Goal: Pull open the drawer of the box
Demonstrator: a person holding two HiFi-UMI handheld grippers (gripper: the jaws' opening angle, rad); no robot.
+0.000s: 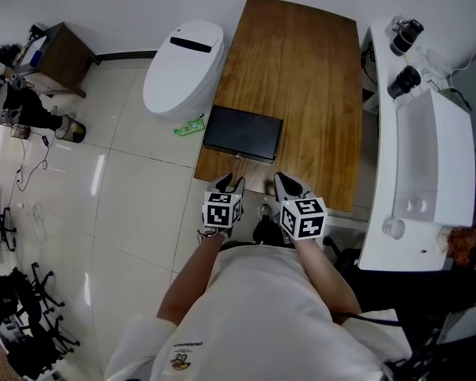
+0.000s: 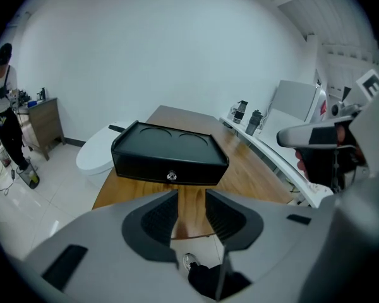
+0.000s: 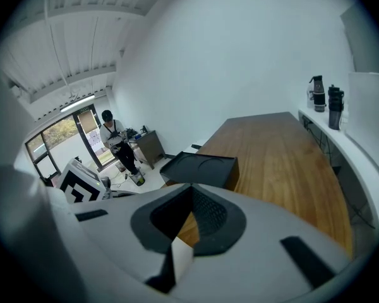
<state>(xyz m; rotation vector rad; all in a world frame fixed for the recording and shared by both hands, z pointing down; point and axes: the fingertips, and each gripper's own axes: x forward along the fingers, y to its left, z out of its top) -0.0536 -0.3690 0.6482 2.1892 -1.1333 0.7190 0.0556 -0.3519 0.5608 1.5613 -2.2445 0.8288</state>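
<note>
Approach step: the black box (image 1: 243,133) sits at the left edge of the bench (image 1: 301,62), drawer shut, the left gripper (image 1: 231,182) below it with fingers parted and empty, the right gripper (image 1: 285,183) pinched shut on nothing, so next the left must reach and clasp the front knob (image 2: 171,176)

The box (image 1: 243,133) sits on the table (image 1: 301,70) near its front-left corner, with a toilet (image 1: 182,68) on the floor at the box's 10 o'clock. A counter (image 1: 385,133) runs along the table's 3 o'clock side.
</note>
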